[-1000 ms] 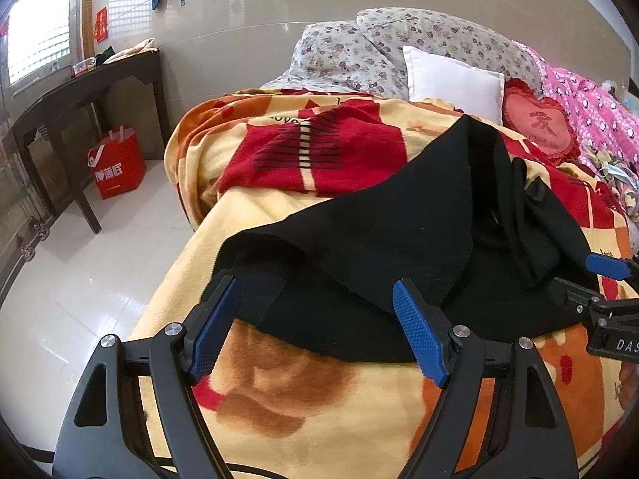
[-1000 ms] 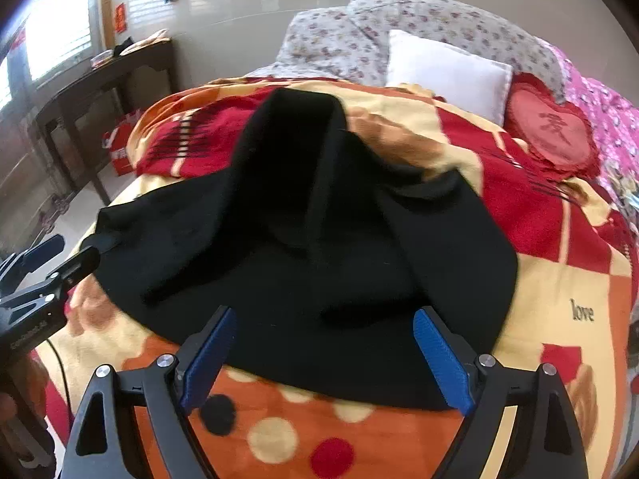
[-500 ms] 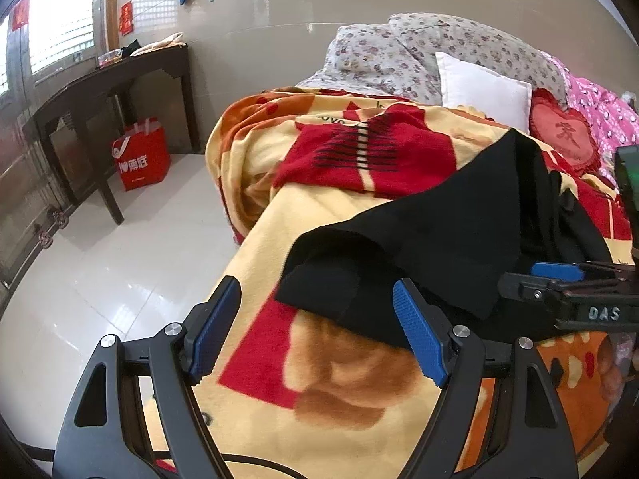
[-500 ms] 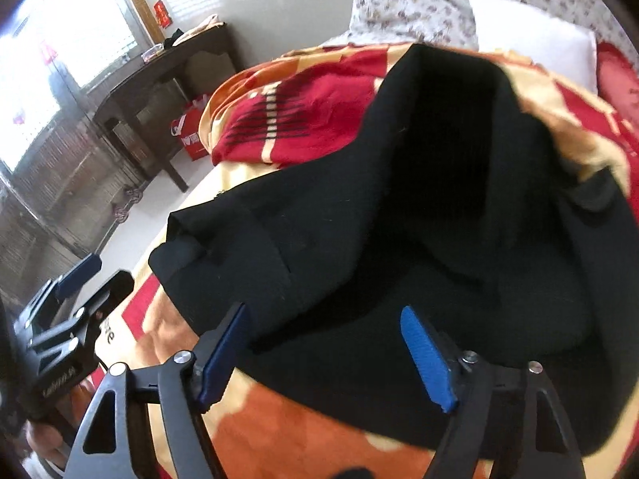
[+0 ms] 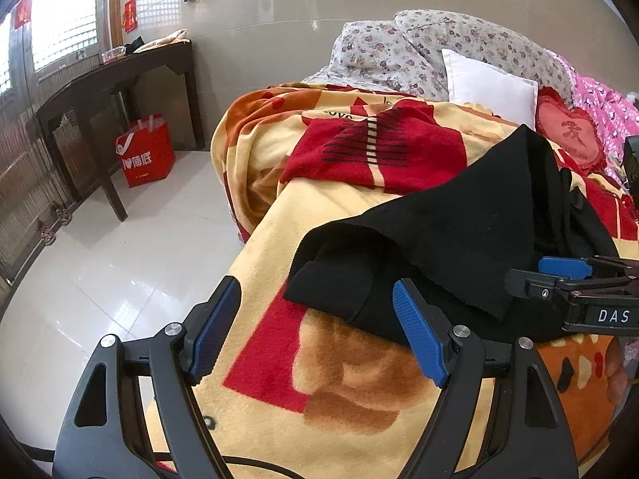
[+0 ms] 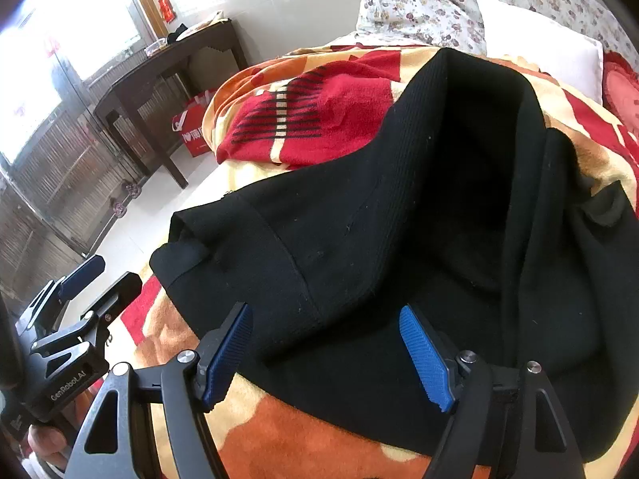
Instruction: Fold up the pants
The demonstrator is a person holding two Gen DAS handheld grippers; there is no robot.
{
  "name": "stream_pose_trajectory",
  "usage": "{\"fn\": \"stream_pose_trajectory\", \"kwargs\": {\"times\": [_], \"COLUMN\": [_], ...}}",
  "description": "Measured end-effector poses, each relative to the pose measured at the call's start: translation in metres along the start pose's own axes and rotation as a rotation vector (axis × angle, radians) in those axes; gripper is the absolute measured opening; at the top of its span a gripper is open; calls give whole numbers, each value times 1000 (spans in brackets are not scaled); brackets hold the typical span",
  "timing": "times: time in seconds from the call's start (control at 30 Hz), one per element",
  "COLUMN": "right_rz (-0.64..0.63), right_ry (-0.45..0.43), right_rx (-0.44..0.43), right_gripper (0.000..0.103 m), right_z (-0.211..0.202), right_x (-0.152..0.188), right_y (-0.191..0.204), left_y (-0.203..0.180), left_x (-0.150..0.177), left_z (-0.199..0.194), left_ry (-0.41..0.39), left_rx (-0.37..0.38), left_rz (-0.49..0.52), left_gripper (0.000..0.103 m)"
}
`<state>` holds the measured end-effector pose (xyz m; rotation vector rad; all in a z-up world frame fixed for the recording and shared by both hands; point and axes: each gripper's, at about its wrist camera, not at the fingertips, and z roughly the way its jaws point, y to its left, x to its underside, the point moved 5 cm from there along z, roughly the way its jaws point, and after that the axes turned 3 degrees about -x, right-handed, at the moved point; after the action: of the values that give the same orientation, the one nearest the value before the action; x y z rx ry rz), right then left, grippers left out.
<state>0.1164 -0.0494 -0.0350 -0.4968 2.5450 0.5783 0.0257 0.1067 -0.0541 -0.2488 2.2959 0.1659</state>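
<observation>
The left tool (image 5: 315, 331) hangs with its blue pads spread wide and nothing between them, just short of the near edge of the black pants (image 5: 459, 239). The right tool (image 6: 325, 355) is likewise spread wide and empty, its pads low over the pants' (image 6: 399, 219) near hem. In the left wrist view the right tool (image 5: 559, 275) reaches in from the right edge, close against the dark cloth; whether it touches the fabric there is hard to judge.

The pants lie in a loose heap on a blanket (image 5: 339, 399) patterned in yellow, orange and red, which covers the bed. One flap of the pants is folded over the rest, and a rumpled corner points toward the left tool. Beyond the heap a red patch with black stripes (image 5: 375, 151) shows in the blanket.

Farther up the bed sit a white pillow (image 5: 487, 84), a red heart-shaped cushion (image 5: 567, 139) just beside it, and floral bedding (image 5: 399, 52) against the wall. To the left, off the bed, the pale tiled floor (image 5: 100, 271) is glossy. A dark wooden side table (image 5: 120, 80) stands by the window, with a red shopping bag (image 5: 145, 151) on the floor beneath it.
</observation>
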Motion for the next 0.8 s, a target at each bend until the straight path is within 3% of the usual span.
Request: {"fn": "stream_pose_trajectory", "kwargs": {"times": [0.4, 0.73, 0.8], "right_rz": [-1, 9, 11], "right_ry": [-27, -5, 0], "right_rx": [49, 23, 3], "right_gripper": [75, 75, 70], "right_z": [-12, 0, 6], "right_x": [2, -2, -6], "right_y": [-6, -9, -8], "left_y": [-7, -9, -7], "left_x": [-2, -3, -3], "left_z": [-3, -2, -1], "left_ry": [-7, -3, 0], "left_rx": [11, 12, 13], "left_rz": [7, 0, -5], "left_gripper": [79, 79, 79]}}
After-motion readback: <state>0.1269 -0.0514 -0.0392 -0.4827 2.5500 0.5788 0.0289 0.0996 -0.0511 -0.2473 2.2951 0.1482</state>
